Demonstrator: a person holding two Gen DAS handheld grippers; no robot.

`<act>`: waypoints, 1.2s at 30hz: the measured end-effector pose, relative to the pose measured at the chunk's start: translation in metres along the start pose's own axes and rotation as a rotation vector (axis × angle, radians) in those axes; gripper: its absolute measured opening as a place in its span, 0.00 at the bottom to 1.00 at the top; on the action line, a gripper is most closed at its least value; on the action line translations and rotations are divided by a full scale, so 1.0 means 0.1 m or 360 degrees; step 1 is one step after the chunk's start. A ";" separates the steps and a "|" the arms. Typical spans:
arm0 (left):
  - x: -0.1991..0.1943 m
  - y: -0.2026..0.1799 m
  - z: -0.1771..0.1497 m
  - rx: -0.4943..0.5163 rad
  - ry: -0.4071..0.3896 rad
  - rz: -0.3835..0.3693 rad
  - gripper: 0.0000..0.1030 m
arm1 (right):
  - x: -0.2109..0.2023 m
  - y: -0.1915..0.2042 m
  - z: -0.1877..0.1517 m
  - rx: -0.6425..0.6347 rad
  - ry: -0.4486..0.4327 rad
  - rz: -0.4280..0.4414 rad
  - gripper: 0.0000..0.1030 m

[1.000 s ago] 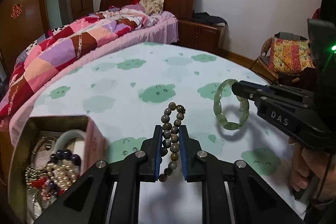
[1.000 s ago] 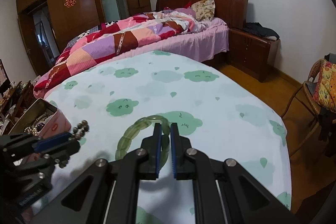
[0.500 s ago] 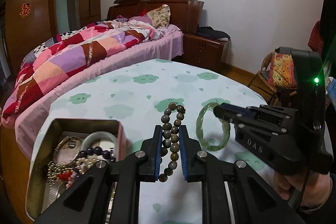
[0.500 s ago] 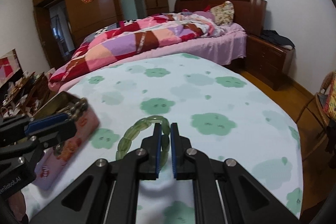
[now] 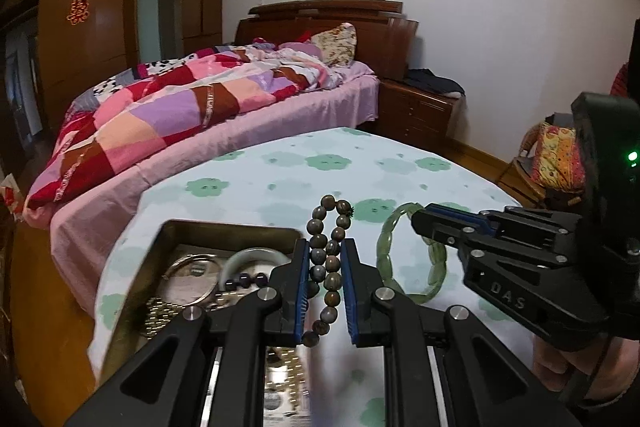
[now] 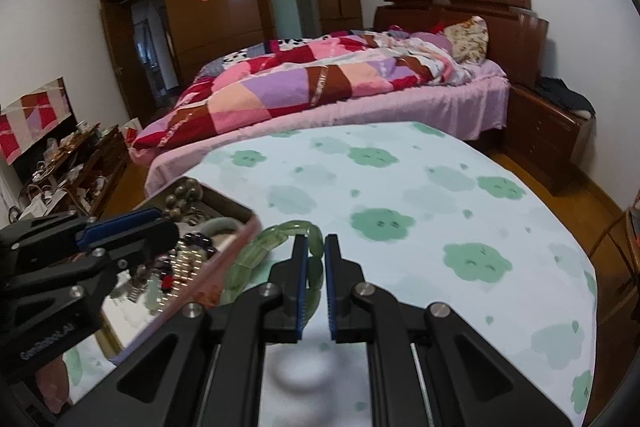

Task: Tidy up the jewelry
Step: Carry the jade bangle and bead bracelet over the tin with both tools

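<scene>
My left gripper (image 5: 325,245) is shut on a brown bead bracelet (image 5: 320,227), which hangs in a loop over the near edge of an open tin box (image 5: 224,227). The box holds several bangles, beads and chains. To its right my right gripper (image 5: 418,221) is shut on a green jade bangle (image 5: 390,259), held above the tablecloth. In the right wrist view the green bangle (image 6: 272,245) sticks out left of the right gripper (image 6: 315,241), close to the box's pink wall (image 6: 224,263). The left gripper (image 6: 168,223) hovers over the box with the beads (image 6: 182,197).
The round table (image 6: 420,195) wears a white cloth with green cloud shapes. Beyond it stand a bed with a patchwork quilt (image 5: 180,107), a wooden nightstand (image 5: 416,107) and a chair with a cushion (image 5: 556,155). A hand (image 5: 572,367) grips the right tool.
Both grippers have risen and swung left with their bracelets. The tin box has come under the left gripper and right beside the green bangle. Neither grip has changed.
</scene>
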State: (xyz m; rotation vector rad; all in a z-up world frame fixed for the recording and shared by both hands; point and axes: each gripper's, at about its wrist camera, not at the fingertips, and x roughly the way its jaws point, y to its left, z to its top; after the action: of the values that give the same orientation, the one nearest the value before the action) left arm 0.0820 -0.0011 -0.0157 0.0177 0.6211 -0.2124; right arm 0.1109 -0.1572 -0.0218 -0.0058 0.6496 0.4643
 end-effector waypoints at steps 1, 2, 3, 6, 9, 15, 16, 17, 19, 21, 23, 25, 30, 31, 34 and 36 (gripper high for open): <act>0.00 0.02 0.00 -0.0004 0.0000 0.0006 0.15 | 0.00 0.03 0.01 -0.0009 -0.0002 0.0007 0.10; -0.02 0.07 -0.01 -0.0014 -0.0001 0.0015 0.15 | 0.00 0.06 0.03 -0.0019 -0.0005 0.0015 0.10; -0.02 0.10 -0.01 -0.0019 -0.0001 0.0031 0.15 | 0.00 0.11 0.05 -0.0033 -0.0007 0.0027 0.10; -0.06 0.18 -0.03 -0.0037 0.0001 0.0063 0.15 | 0.02 0.19 0.08 -0.0062 -0.0010 0.0050 0.10; -0.11 0.26 -0.06 -0.0048 0.0001 0.0099 0.15 | 0.03 0.29 0.10 -0.0091 -0.0006 0.0076 0.10; -0.15 0.42 -0.11 -0.0087 0.0019 0.0155 0.15 | 0.07 0.48 0.11 -0.0149 0.0007 0.0128 0.10; -0.16 0.44 -0.11 -0.0093 0.0021 0.0162 0.15 | 0.08 0.51 0.11 -0.0159 0.0008 0.0136 0.10; -0.16 0.45 -0.12 -0.0099 0.0021 0.0166 0.15 | 0.08 0.53 0.11 -0.0166 0.0009 0.0142 0.10; -0.17 0.50 -0.13 -0.0112 0.0019 0.0183 0.15 | 0.09 0.59 0.11 -0.0180 0.0010 0.0159 0.10; -0.19 0.53 -0.14 -0.0124 0.0018 0.0197 0.15 | 0.11 0.64 0.10 -0.0195 0.0014 0.0173 0.10; -0.19 0.58 -0.16 -0.0143 0.0021 0.0211 0.15 | 0.12 0.69 0.09 -0.0213 0.0018 0.0187 0.10; -0.18 0.63 -0.17 -0.0161 0.0030 0.0219 0.15 | 0.14 0.74 0.08 -0.0228 0.0023 0.0199 0.10; -0.17 0.72 -0.21 -0.0191 0.0043 0.0241 0.15 | 0.19 0.83 0.06 -0.0259 0.0040 0.0222 0.10; -0.17 0.75 -0.22 -0.0197 0.0047 0.0248 0.15 | 0.20 0.86 0.06 -0.0263 0.0044 0.0225 0.10; -0.15 0.78 -0.24 -0.0213 0.0056 0.0260 0.15 | 0.22 0.90 0.05 -0.0277 0.0052 0.0235 0.10; -0.14 0.82 -0.25 -0.0224 0.0063 0.0268 0.15 | 0.24 0.93 0.03 -0.0285 0.0061 0.0243 0.10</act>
State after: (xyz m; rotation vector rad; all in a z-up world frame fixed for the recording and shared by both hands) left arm 0.0730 0.0834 -0.0320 -0.0614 0.6695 -0.0053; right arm 0.0909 -0.0628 -0.0204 -0.1358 0.6470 0.6700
